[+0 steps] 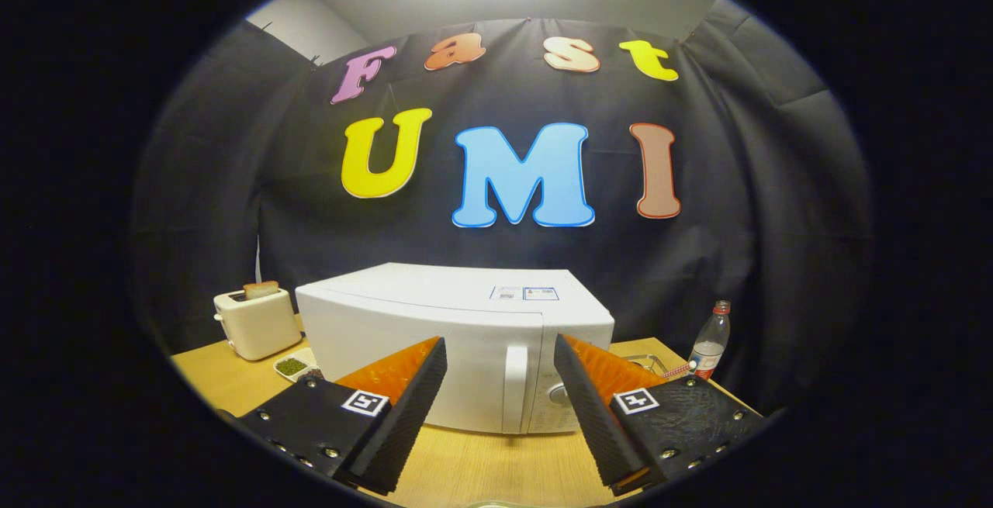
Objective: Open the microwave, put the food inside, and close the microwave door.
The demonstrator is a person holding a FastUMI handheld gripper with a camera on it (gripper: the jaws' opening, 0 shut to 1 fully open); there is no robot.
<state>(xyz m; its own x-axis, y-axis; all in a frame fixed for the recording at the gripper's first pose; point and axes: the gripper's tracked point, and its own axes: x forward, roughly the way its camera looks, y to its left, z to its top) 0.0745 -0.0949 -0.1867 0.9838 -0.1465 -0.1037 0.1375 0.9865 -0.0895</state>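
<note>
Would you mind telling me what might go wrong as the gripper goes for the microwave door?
1. The gripper is open, the door handle just beyond its fingers; a narrow vertical bar is easy to miss or slip off.
2. The closed microwave might slide on the table when pulled.
3. The dish and toaster beside it could be knocked.
</note>
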